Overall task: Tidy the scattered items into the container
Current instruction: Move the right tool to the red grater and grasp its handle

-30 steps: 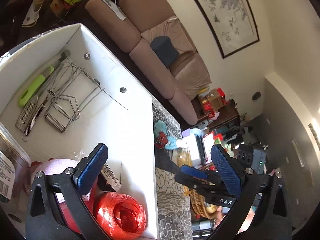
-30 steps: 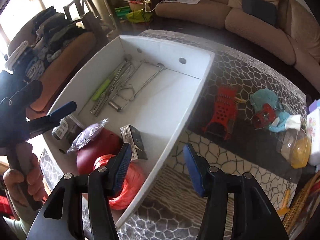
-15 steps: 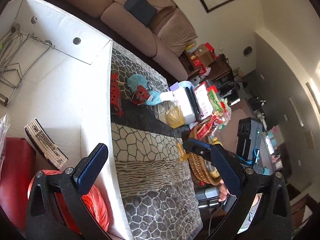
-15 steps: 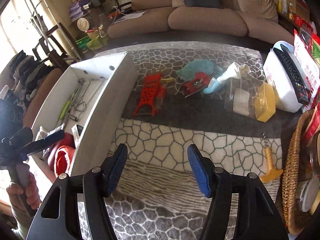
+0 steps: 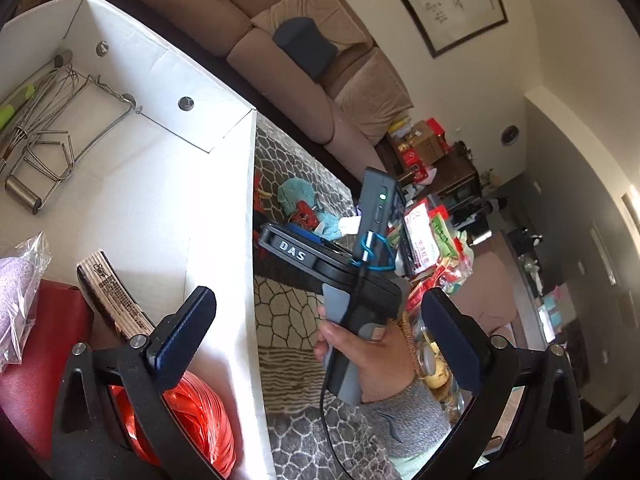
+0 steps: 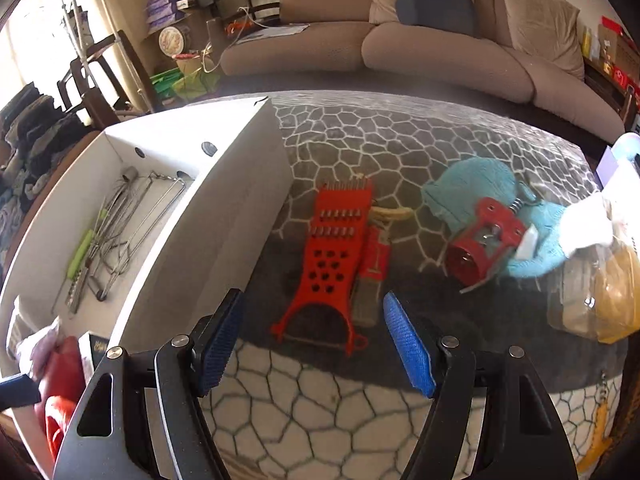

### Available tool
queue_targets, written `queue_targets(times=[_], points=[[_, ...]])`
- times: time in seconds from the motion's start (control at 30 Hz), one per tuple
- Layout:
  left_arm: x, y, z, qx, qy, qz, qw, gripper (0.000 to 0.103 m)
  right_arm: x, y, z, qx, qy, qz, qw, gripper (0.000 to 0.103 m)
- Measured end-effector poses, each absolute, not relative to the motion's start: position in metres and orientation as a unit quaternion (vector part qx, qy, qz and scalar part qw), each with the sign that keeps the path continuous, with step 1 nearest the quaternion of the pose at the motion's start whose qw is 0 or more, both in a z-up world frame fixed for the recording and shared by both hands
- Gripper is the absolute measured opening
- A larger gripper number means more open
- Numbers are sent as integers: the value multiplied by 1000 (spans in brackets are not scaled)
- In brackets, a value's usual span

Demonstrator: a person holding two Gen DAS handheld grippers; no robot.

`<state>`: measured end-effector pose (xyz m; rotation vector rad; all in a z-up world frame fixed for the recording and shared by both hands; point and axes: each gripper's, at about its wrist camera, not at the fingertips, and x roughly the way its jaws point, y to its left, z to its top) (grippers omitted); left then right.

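Note:
A white box stands on the patterned tablecloth, holding a whisk, a red-orange twine ball and a small barcoded pack. On the cloth beside it lie a red grater, a red-handled brush, a red metal tool and a teal cloth. My right gripper hangs just above the grater's handle end, its jaws opening with nothing between the pads. My left gripper is open and empty over the box's near corner. A hand holds the right gripper's body in the left wrist view.
A clear bag with yellow contents and a yellow key-shaped piece lie at the table's right. A wicker basket and snack packs crowd the far right edge. A brown sofa runs behind the table.
My right gripper swung from over the box to the cloth and dropped close above the red grater, its jaws wider. The left view shifted sideways; the hand with the right gripper now fills its middle.

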<state>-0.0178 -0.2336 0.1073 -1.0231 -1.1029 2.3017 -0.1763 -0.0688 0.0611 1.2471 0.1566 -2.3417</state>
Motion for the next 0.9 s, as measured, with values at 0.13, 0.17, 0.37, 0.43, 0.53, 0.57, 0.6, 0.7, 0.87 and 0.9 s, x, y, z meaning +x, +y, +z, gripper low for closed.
queue_targets(times=[0.13, 0.17, 0.37, 0.43, 0.53, 0.57, 0.6, 0.7, 0.87, 0.9], points=[[-19, -238, 104, -367, -403, 816, 194, 103, -198, -82, 47, 461, 71, -861, 204, 74], [-19, -238, 103, -368, -405, 814, 195, 103, -203, -81, 43, 464, 70, -860, 198, 74], [-21, -232, 105, -373, -396, 816, 196, 103, -215, -93, 15, 486, 137, -847, 167, 74], [-21, -230, 106, -375, -390, 819, 194, 103, -210, -100, 12, 473, 164, -850, 166, 74], [-21, -227, 107, -378, -379, 823, 190, 103, -209, -101, 12, 474, 167, -848, 167, 67], [-21, -226, 108, -378, -378, 823, 191, 103, -209, -99, 13, 478, 160, -847, 170, 58], [-21, -225, 108, -379, -378, 823, 193, 103, -209, -97, 15, 481, 158, -846, 169, 52], [-21, -222, 108, -381, -375, 821, 198, 103, -204, -89, 20, 486, 158, -843, 169, 40], [-19, -209, 112, -387, -366, 818, 217, 103, -181, -53, 39, 489, 110, -845, 185, 40], [-19, -204, 112, -389, -363, 817, 224, 103, -172, -42, 45, 487, 96, -847, 191, 40]])
